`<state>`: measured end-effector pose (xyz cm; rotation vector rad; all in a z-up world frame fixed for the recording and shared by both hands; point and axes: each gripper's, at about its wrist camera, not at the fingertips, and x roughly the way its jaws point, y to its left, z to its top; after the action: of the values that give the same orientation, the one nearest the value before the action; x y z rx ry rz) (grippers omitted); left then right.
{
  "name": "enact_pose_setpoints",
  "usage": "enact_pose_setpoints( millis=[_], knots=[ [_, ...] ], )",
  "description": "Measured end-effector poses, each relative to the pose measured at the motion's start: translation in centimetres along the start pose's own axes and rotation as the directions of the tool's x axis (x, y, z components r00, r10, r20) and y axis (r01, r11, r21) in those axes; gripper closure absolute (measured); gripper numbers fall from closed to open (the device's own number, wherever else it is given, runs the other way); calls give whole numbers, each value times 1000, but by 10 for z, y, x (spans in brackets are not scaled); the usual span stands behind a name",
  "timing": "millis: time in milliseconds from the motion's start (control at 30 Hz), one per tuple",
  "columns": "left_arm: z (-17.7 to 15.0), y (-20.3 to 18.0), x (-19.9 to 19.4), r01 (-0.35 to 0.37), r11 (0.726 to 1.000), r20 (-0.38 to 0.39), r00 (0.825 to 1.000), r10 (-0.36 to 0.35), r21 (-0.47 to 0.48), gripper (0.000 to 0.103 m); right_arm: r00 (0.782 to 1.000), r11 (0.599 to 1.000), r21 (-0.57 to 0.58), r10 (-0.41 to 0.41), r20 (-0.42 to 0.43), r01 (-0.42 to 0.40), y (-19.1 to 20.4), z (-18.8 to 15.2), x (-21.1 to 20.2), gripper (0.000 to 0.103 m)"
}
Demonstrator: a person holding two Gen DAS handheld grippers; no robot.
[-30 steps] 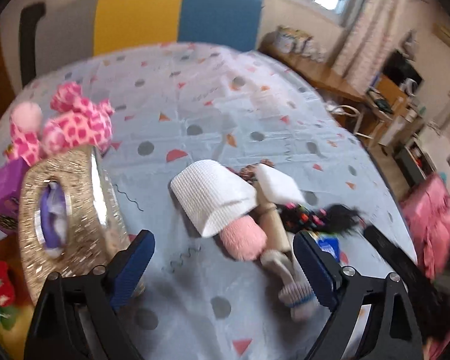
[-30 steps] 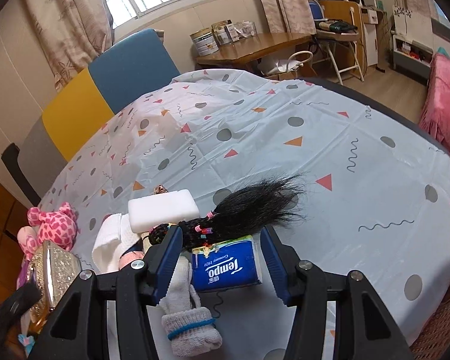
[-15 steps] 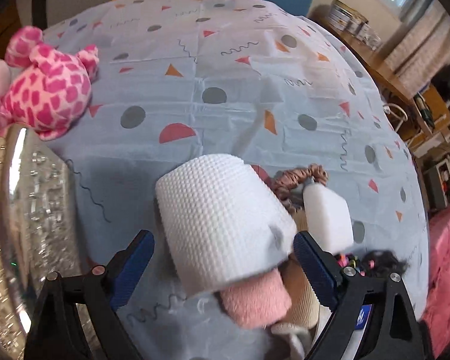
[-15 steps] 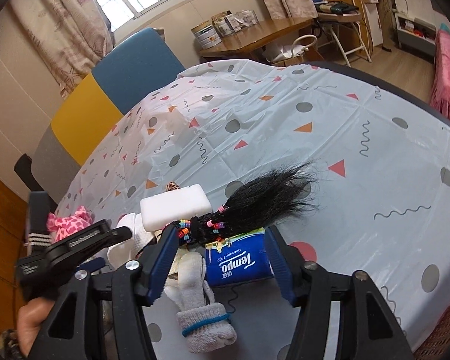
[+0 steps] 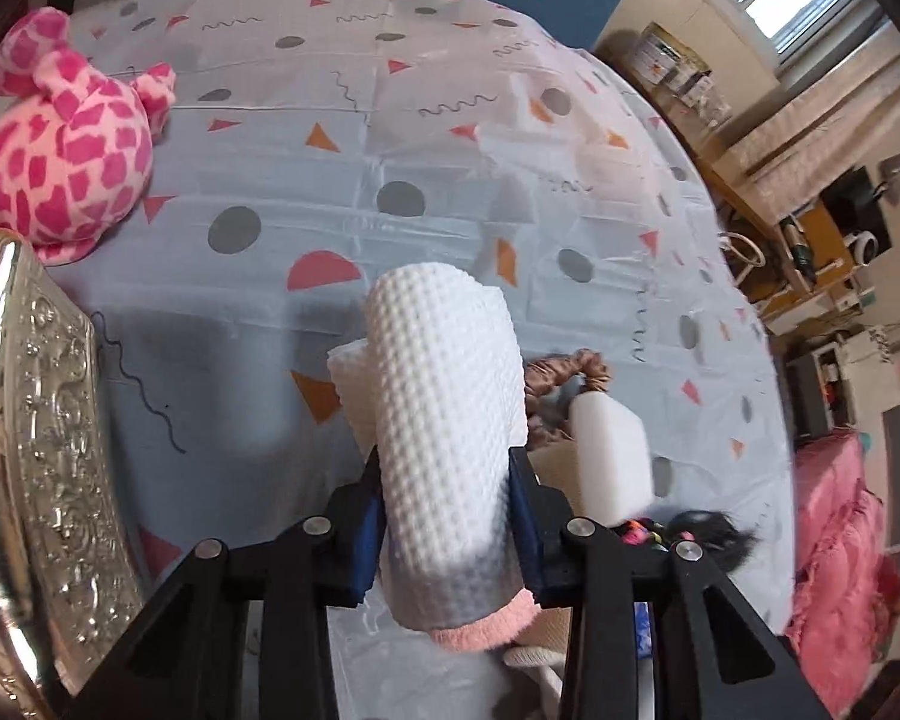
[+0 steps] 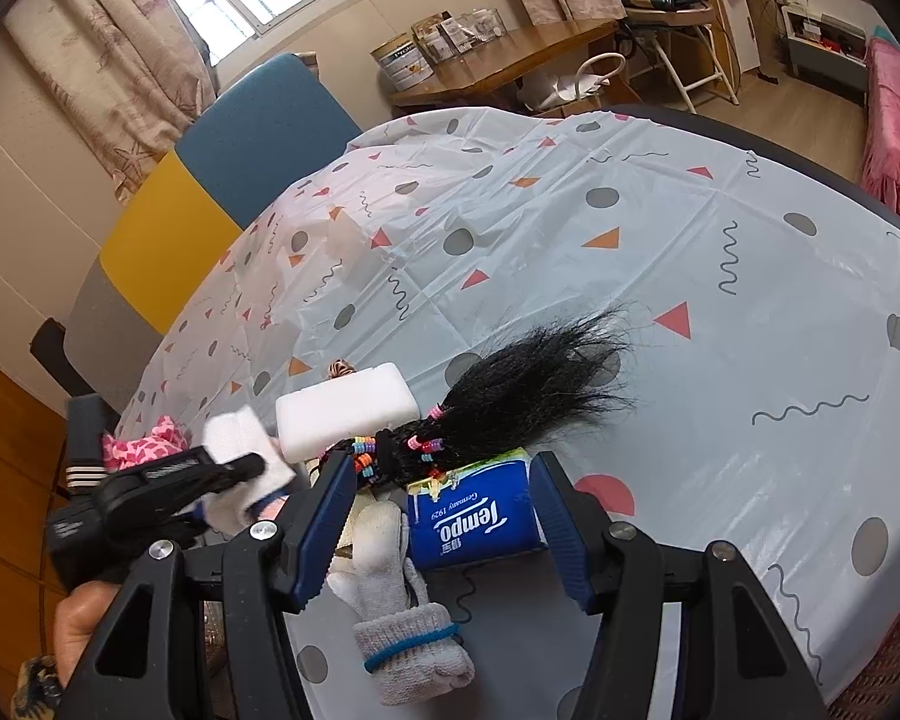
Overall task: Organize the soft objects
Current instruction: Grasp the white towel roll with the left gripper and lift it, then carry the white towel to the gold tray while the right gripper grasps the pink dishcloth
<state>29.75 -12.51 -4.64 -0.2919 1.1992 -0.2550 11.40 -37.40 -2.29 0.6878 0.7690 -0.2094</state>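
Firmly clamped by the left gripper: rolled white waffle towel, over a pink cloth on the patterned tablecloth, beside the white sponge; right gripper spread wide, straddling the blue Tempo tissue pack under the black hairpiece.

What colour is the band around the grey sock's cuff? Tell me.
Blue, on the grey sock; clearest in the right wrist view.

Both grippers have black frames, blue finger pads and silver screws. A bare-skinned hand shows.
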Motion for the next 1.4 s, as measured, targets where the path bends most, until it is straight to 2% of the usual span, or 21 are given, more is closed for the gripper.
enact_pose_setpoints(
  millis=[167,200,267,400,433,467,533,567,600,633,667,700,800,967,1000,1033,1067,1100,1233,1300,1400],
  knots=[
    [4,3,-3,22,1000,-23,999,-22,-19,65,1000,1000,-11,-8,-11,8,1,-1,2,42],
    [4,3,-4,23,1000,-31,999,-24,-21,62,1000,1000,-14,-13,-11,13,1,-1,2,42],
    [2,-1,-6,9,1000,-41,999,-8,3,60,1000,1000,-15,-17,-11,16,1,-2,3,42],
    [2,-12,-17,-27,997,7,1000,26,74,63,1000,999,-24,-22,-19,22,2,-2,5,42],
    [2,-14,-19,-21,997,5,1000,21,77,70,1000,999,-27,-20,-20,20,2,-3,5,42],
    [2,-17,-21,-35,994,19,999,33,100,87,1000,999,-33,-20,-22,19,3,-3,5,42],
    [0,-28,-22,-88,978,47,996,81,189,92,999,999,-47,-22,-25,21,5,-4,7,42],
    [0,-27,-20,-87,979,34,996,82,186,89,999,998,-51,-21,-28,19,6,-4,7,42],
    [1,-24,-16,-85,982,7,996,86,170,77,999,998,-53,-17,-32,15,7,-4,8,42],
    [1,-19,-13,-91,985,-14,995,94,145,64,999,998,-53,-14,-37,12,7,-4,8,42],
    [1,-15,-12,-112,987,-14,993,114,119,38,999,999,-53,-15,-38,13,7,-5,8,42],
    [0,-10,-12,-133,987,-7,991,134,95,28,999,999,-52,-15,-39,13,6,-5,8,42],
    [1,0,-17,-132,991,6,991,132,27,28,999,999,-44,-11,-48,9,5,-4,10,42],
    [0,-2,-7,-160,987,-24,987,161,14,21,998,999,-42,-6,-55,4,5,-5,9,42],
    [-2,-2,-4,-156,988,-37,987,156,-4,26,998,999,-41,-4,-55,2,5,-5,9,42],
    [-4,2,1,-155,987,-46,987,154,-31,35,998,999,-39,-3,-56,1,4,-5,9,42],
    [-6,2,2,-159,987,-42,987,158,-37,71,998,999,-36,-3,-59,1,4,-5,10,42],
    [-6,2,3,-163,986,-35,986,161,-31,99,998,1000,-32,-2,-61,0,3,-5,10,42],
    [-6,-13,-6,-85,996,4,996,85,24,99,998,999,-32,1,-65,-3,4,-5,11,42],
    [-5,-26,-13,-65,994,37,997,62,83,99,998,999,-38,0,-64,-3,5,-5,11,42],
    [-3,-35,-27,-21,993,67,998,13,117,99,998,999,-39,2,-61,-5,5,-5,10,42]
  ],
)
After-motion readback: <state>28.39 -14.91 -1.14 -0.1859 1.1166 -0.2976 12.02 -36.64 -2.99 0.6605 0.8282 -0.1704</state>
